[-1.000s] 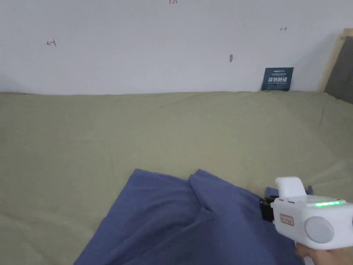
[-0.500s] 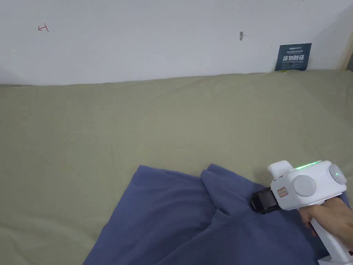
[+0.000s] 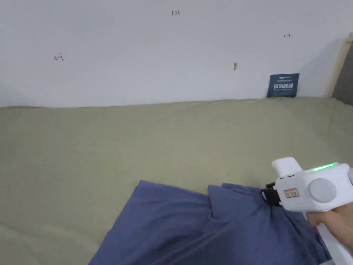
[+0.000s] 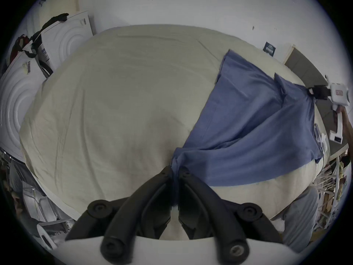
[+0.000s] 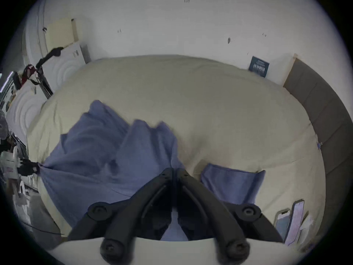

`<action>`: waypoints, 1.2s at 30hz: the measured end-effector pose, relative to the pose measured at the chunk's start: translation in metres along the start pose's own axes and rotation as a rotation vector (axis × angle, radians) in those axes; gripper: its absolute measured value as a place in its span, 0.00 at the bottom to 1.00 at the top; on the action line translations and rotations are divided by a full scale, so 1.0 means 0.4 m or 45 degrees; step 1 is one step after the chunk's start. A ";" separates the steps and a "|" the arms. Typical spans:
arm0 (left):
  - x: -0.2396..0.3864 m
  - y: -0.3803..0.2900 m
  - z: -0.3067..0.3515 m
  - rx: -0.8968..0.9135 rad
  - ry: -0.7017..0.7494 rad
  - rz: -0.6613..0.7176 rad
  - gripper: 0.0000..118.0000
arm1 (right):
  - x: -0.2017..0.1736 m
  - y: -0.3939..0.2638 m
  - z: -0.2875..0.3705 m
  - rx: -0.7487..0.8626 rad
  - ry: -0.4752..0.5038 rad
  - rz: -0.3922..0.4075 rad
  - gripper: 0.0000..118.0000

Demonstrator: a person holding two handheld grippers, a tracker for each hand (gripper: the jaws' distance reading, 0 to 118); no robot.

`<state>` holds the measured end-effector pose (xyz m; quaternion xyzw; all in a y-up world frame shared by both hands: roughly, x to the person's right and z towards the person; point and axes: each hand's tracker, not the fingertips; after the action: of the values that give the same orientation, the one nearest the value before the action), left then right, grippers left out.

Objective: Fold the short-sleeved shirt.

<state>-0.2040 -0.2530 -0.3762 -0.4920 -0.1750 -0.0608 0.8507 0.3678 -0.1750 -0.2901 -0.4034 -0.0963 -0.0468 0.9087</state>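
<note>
A blue short-sleeved shirt [image 3: 193, 224] lies crumpled on the beige bed sheet [image 3: 138, 145] at the lower middle of the head view. My right gripper [image 3: 266, 196], white-bodied and held by a hand, is shut on the shirt's upper right edge, and cloth bunches into folds at its tips. In the right gripper view the jaws [image 5: 174, 170] meet on blue fabric [image 5: 133, 154]. In the left gripper view the left gripper [image 4: 174, 170] is shut on a gathered corner of the shirt [image 4: 248, 127], which stretches taut toward the far right gripper [image 4: 310, 93].
The white wall [image 3: 155, 51] backs the bed, with a dark blue sign [image 3: 283, 85] at its foot. A grey padded headboard [image 5: 321, 120] bounds the right side. Two phones [image 5: 290, 219] lie near the bed's right edge. White foam boards [image 4: 63, 39] stand at the left.
The right gripper moved up and back a little with the shirt edge in it, bunching the cloth near its tips. The head camera tilted between frames.
</note>
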 end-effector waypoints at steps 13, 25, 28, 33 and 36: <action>0.078 0.287 0.287 0.490 -0.043 0.012 0.04 | -0.005 0.057 0.515 0.472 -0.070 -0.012 0.05; 0.191 0.593 0.644 0.798 -0.075 -0.060 0.04 | -0.012 0.189 0.866 0.826 -0.212 -0.037 0.05; 0.205 0.649 0.701 0.841 -0.057 -0.055 0.04 | -0.009 0.230 0.886 0.854 -0.234 -0.065 0.05; 0.209 0.712 0.733 0.849 -0.032 -0.042 0.04 | -0.015 0.296 0.881 0.860 -0.268 -0.078 0.05; 0.208 0.744 0.725 0.835 0.042 -0.071 0.04 | -0.003 0.339 0.859 0.858 -0.250 -0.125 0.05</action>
<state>-0.1133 0.1529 -0.4575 -0.1857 -0.1849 -0.0322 0.9645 0.3416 0.1709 -0.1633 -0.0784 -0.2126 -0.0172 0.9738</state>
